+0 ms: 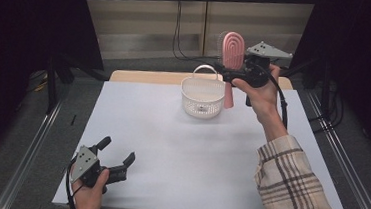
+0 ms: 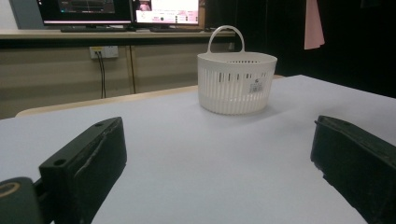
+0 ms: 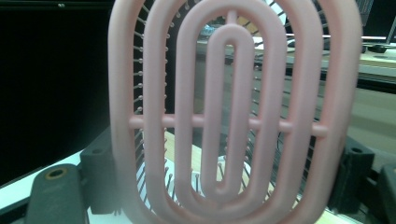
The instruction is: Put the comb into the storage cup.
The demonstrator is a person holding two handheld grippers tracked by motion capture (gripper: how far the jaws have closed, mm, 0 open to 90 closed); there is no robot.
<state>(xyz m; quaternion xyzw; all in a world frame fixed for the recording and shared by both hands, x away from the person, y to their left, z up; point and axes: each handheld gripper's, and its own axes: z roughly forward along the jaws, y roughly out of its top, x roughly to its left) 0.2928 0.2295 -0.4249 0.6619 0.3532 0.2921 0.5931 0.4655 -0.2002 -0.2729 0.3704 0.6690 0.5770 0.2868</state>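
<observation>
Beside the white basket (image 1: pixel 202 97), right gripper (image 1: pixel 236 71) clamping upright pink hairbrush (image 1: pixel 233 50) (held aloft), left gripper (image 1: pixel 116 160) gaping, empty.

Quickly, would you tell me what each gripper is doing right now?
Left gripper: open, holding nothing.
Right gripper: shut on the pink hairbrush.

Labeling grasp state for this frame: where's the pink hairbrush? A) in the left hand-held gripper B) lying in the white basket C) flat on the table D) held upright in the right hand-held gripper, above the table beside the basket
D: the pink hairbrush stands upright in the right hand-held gripper, raised beside the white basket; the left hand-held gripper is open and holds nothing.
</observation>
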